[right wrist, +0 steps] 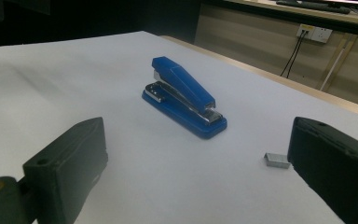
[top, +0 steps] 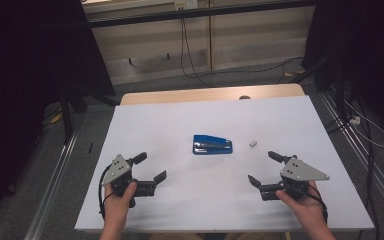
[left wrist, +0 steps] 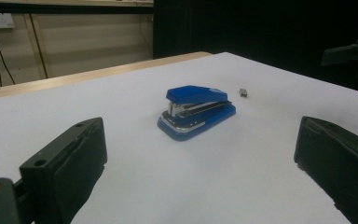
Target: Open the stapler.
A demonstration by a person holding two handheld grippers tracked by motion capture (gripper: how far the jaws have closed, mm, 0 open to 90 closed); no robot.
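A blue stapler (top: 212, 144) lies closed on the white table (top: 180, 115) near its middle, also seen in the left gripper view (left wrist: 196, 111) and the right gripper view (right wrist: 184, 95). A small grey strip of staples (top: 252, 143) rests just right of it (left wrist: 244, 93) (right wrist: 277, 160). My left gripper (top: 150, 167) is held open at the front left, jaws wide and empty, pointing toward the stapler. At the front right my right gripper (top: 263, 168) is open too, with nothing between its jaws; the staple strip lies beside its right jaw in the right gripper view.
The table's wooden far edge (top: 210, 93) shows behind the white top. Beyond it are a pale wall panel with hanging cables (top: 185, 45) and dark curtains on both sides. Metal floor rails (top: 55, 175) run along the table's sides.
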